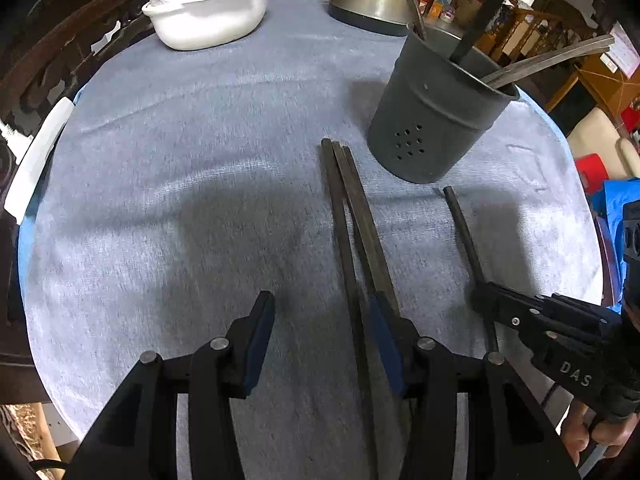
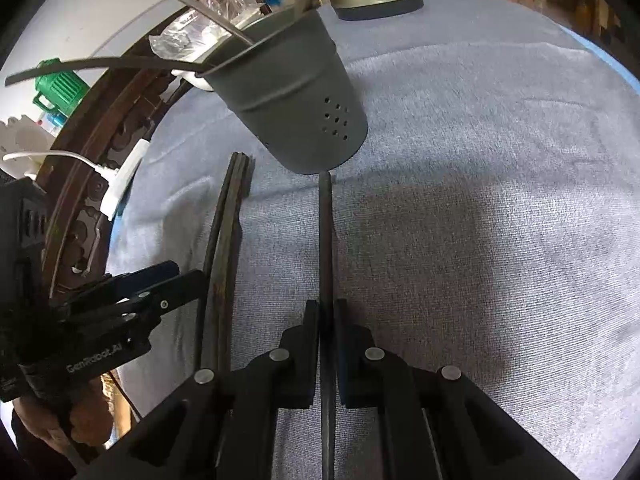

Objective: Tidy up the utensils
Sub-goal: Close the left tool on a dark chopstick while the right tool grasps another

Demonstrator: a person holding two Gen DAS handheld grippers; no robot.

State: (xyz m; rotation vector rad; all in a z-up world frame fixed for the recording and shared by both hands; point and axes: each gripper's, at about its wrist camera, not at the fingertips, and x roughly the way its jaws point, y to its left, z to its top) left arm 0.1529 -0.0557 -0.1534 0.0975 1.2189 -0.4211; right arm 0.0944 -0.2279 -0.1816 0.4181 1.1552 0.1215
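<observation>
Dark chopstick [image 2: 326, 240] clamped by right gripper [image 2: 327, 316], left gripper [image 1: 320, 320] spread

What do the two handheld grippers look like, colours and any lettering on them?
Both are black linkage frames with round silver pivot pins and flat fingers faced with dark blue pads. The left gripper reads "GenRobot.AI" on its side in the right wrist view; the right gripper shows "DAS". No cables or sleeves are visible.

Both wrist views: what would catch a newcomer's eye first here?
The dark grey holder, perforated near its base, stands at the far side of the blue-grey cloth with utensils sticking out of it. Nearer, a bundle of chopsticks lies on the cloth beside the open left gripper. The right gripper is shut on a single chopstick pointing at the holder.
</observation>
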